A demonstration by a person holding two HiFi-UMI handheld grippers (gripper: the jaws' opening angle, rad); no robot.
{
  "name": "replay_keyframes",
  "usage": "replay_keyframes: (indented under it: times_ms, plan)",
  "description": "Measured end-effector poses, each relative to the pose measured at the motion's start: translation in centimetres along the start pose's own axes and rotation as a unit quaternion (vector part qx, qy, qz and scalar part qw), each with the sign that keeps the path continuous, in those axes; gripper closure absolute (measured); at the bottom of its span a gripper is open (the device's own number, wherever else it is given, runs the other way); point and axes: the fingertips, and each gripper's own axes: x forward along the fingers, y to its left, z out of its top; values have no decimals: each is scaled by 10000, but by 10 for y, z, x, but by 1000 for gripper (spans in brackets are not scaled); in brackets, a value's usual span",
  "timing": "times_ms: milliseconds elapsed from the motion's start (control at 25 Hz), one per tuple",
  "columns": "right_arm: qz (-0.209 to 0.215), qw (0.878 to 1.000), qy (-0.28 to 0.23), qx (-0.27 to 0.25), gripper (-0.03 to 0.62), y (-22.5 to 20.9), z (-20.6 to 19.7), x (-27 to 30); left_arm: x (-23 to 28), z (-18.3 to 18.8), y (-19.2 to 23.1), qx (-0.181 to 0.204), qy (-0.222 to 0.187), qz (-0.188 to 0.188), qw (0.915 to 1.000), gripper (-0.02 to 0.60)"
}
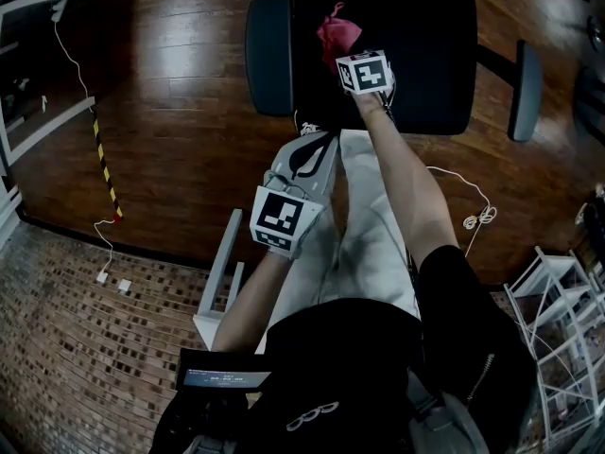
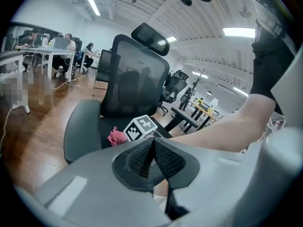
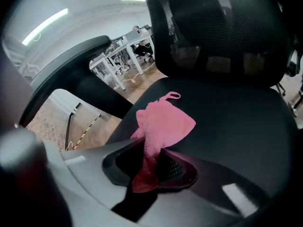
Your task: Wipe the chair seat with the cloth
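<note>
A black office chair stands ahead of me, its seat (image 1: 416, 55) (image 3: 236, 126) dark and its mesh back (image 2: 135, 84) upright. A pink cloth (image 1: 337, 31) (image 3: 163, 122) (image 2: 116, 136) rests on the near left part of the seat. My right gripper (image 1: 352, 50) (image 3: 154, 162) is shut on the cloth, whose lower end is pinched between the jaws. My left gripper (image 1: 307, 164) (image 2: 152, 155) hangs back over my lap, shut with nothing in it, and points at the chair.
Padded armrests (image 1: 269, 55) (image 1: 526, 88) flank the seat. Wooden floor (image 1: 180, 112) surrounds the chair, with a white cable (image 1: 477, 216) at the right and a yellow-black strip (image 1: 104, 168) at the left. Desks with seated people (image 2: 52, 51) stand far off at the left.
</note>
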Motion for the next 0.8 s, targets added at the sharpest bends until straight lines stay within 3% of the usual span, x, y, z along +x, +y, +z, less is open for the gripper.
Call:
replay_keyframes:
  times_ms: [560,800]
  plan:
    - [759,9970,-178,-40,523,87,17,14,-21,-6,19,162,45,-260,9995,589]
    - [737,9971,-198,68,523,77,10,9,-12,-13,12,260,167,-397,9987,589]
